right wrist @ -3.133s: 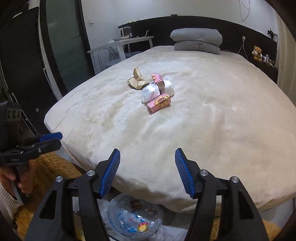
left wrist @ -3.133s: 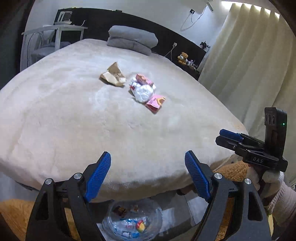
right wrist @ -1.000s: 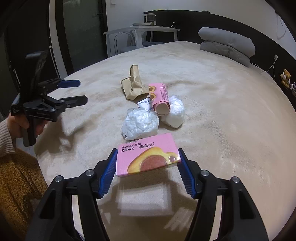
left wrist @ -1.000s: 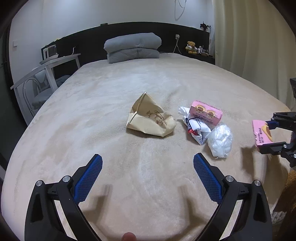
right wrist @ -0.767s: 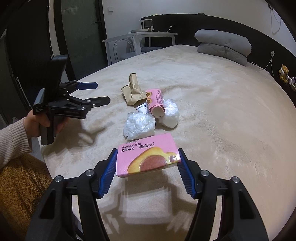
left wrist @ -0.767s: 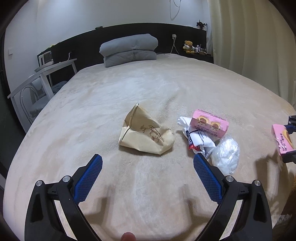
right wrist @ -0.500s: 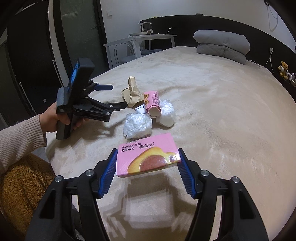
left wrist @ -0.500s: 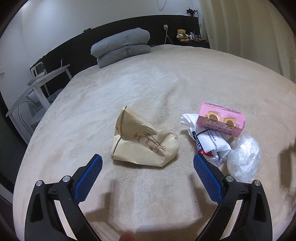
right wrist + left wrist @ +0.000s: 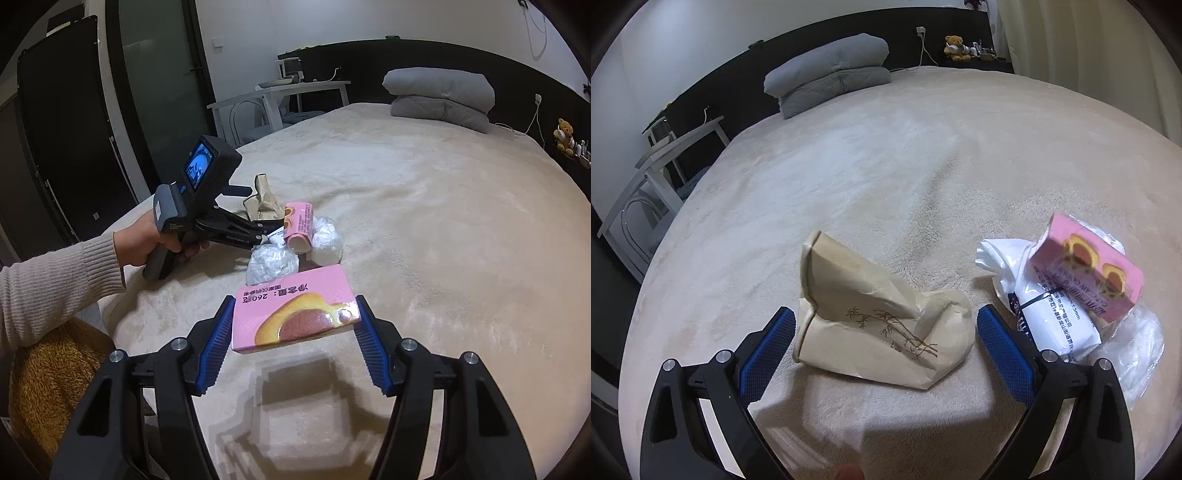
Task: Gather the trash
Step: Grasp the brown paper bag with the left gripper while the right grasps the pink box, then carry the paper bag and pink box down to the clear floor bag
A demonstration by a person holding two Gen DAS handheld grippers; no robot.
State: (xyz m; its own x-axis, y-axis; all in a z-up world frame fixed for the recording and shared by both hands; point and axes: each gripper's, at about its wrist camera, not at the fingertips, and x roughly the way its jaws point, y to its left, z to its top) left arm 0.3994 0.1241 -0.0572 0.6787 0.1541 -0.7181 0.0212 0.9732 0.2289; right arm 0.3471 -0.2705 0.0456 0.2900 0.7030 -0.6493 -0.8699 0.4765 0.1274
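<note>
A crumpled brown paper bag lies on the beige bed. My left gripper is open, one blue pad on each side of the bag and neither pressing it. Right of the bag sit a white wrapper, a pink doughnut box and clear crumpled plastic. My right gripper is shut on a second pink box, held above the bed. The right wrist view shows the left gripper at the bag, beside the pink box and plastic wads.
Folded grey pillows lie at the headboard. A white table and chair stand past the bed's left edge. A person's sleeve reaches in over the near bed corner, above brown fuzzy fabric. Dark doors stand behind.
My left gripper has moved forward and down, so the paper bag now lies between its open jaws. My right gripper has drawn back and up a little, still holding the pink box.
</note>
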